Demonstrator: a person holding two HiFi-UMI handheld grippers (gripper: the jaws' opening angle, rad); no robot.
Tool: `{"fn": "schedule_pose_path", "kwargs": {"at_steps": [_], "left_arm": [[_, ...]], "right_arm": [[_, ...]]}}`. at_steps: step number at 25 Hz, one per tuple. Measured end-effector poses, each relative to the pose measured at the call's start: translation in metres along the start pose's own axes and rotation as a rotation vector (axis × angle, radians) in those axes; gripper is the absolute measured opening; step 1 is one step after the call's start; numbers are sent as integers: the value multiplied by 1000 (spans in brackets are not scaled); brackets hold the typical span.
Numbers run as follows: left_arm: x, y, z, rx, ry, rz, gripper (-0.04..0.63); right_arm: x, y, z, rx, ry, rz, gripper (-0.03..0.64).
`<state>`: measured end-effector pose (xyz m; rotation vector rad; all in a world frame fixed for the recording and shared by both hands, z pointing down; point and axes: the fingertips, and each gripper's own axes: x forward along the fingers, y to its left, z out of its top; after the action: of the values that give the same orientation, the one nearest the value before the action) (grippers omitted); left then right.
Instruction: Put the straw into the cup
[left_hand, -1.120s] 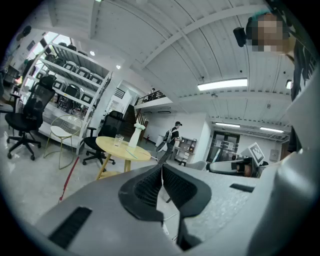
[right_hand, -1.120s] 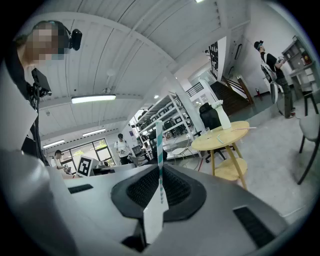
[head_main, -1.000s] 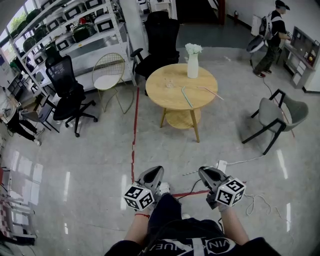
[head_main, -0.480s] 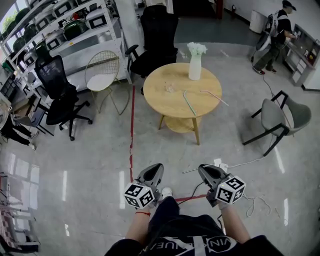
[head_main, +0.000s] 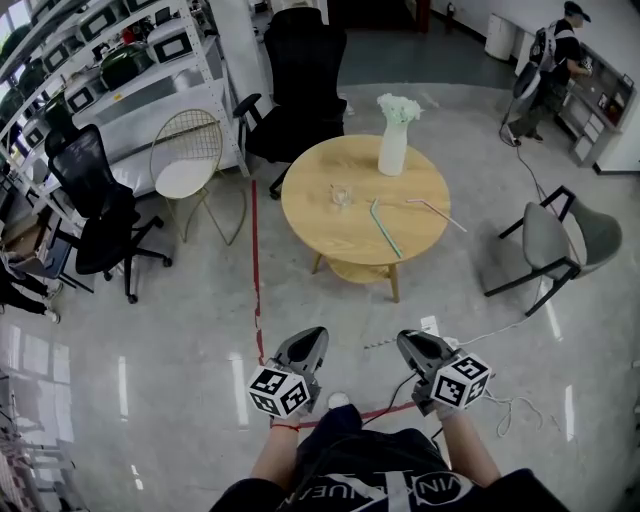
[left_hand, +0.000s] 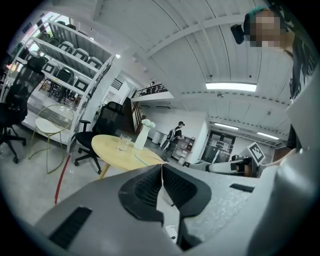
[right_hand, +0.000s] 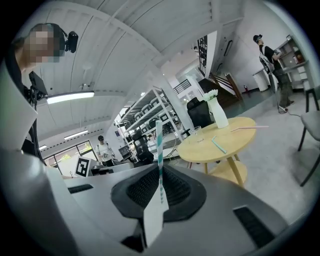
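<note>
Right gripper view: the right gripper (right_hand: 160, 172) has its jaws clamped on a teal-striped straw (right_hand: 159, 145), which stands upright btwn the pads. A white paper wrapper (right_hand: 152, 220) hangs off the straw's lower end. The gripper points toward the round wooden table (right_hand: 235, 135), well short of it. Left gripper view: the left gripper (left_hand: 162, 172) has its jaws closed together, w/ only a thin pale seam where the pads meet and nothing held that I can make out. Head view: both grippers sit low in front of the person, side by side over the grey floor, near a red tape line (head_main: 255, 260). On the table, the glass cup (head_main: 341, 194) stands just left of a white vase (head_main: 393, 148) w/ flowers. A green straw (head_main: 384, 226) & a pink straw (head_main: 437, 213) lie flat on the tabletop. The held straw & the cup are well apart.
</note>
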<state>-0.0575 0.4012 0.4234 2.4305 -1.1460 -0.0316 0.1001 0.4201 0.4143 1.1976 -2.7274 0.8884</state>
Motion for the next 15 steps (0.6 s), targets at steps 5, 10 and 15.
{"fn": "schedule_pose_path", "kwargs": {"at_steps": [5, 10, 15], "left_arm": [[15, 40, 18, 8, -13, -16, 12], [31, 50, 12, -21, 5, -43, 12], [51, 57, 12, -22, 31, -58, 12]], "right_arm": [[41, -2, 19, 13, -52, -1, 20], [56, -5, 13, 5, -21, 3, 20], [70, -28, 23, 28, -13, -4, 20]]}}
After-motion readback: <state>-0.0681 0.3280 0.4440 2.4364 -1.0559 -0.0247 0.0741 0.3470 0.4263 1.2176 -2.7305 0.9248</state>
